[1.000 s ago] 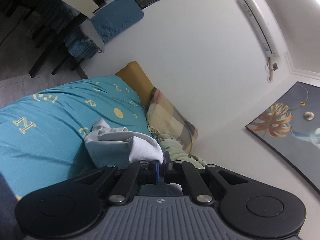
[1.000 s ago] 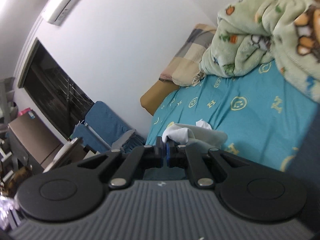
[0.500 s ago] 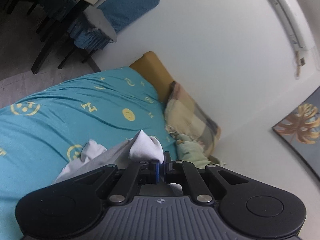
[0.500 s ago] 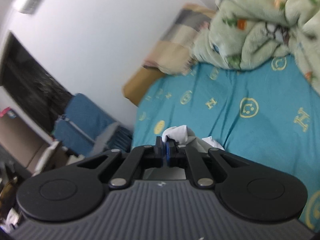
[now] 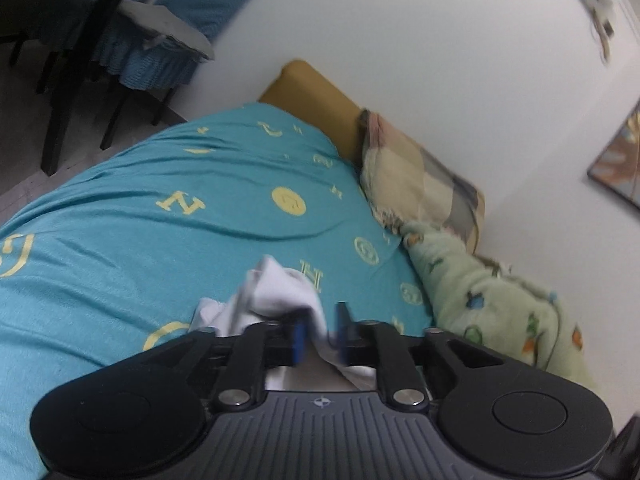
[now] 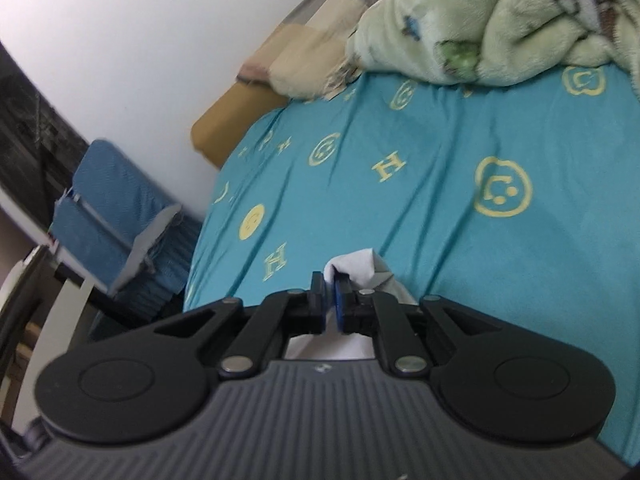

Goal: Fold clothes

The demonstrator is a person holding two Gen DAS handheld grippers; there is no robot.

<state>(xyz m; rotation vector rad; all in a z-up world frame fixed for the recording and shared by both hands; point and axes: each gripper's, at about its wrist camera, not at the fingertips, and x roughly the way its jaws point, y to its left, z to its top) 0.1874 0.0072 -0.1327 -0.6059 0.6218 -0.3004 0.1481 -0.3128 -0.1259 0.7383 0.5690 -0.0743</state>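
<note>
A: What has moved since a second ago?

B: Both my claws were pinched shut on the white garment (image 5: 280, 292) and held it bunched above the bed (image 5: 120, 240); now they sit lower and further along the teal sheet, and both sets of jaws are opening.

A: How does your left claw (image 5: 320, 330) stand?

B: Its blue pads are clearly apart. A fold of the white cloth lies between them and bunches up just ahead of the left finger, but the pads are not pressing it.

A: And the right claw (image 6: 330, 304)?

B: Only a narrow gap there. A white tip of the garment (image 6: 358, 266) pokes up between and just beyond the fingertips. The gap shows daylight, so the grip is letting go rather than clamping.

A: Where is the garment overall?

B: Down on the teal sheet with yellow letters and smiley faces, near the edge closest to me, most of it hidden beneath the claws.

A: What else is on the bed?

B: A pale green fleece blanket (image 6: 500, 20) heaped at the far side, touching a checked pillow (image 5: 420, 184) against the white wall (image 5: 400, 40).
</note>
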